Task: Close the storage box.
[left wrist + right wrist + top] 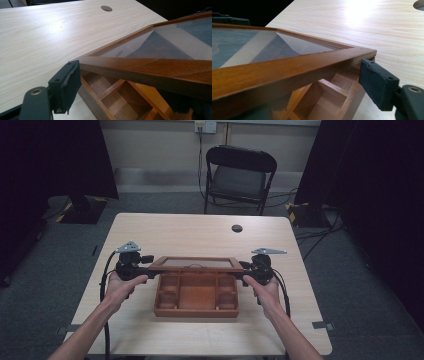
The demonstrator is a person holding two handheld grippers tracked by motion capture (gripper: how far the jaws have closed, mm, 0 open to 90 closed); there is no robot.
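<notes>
A brown wooden box (196, 312) with several compartments sits at the middle of the table, and its glass-paned lid (197, 263) is raised off it at a slant. My left gripper (143, 265) is at the lid's left end and my right gripper (248, 267) is at its right end. In the left gripper view the lid's frame (150, 68) lies across the wide-apart jaws of the left gripper (125, 85), with one pad (66, 83) against the corner. In the right gripper view the frame (294, 67) passes over the right gripper (312, 90), whose pad (377, 83) sits just under the corner.
The light wooden table (200, 232) has a round cable hole (237, 228) at the back. A black folding chair (240, 175) stands beyond the far edge, with cables on the grey floor and dark curtains on both sides.
</notes>
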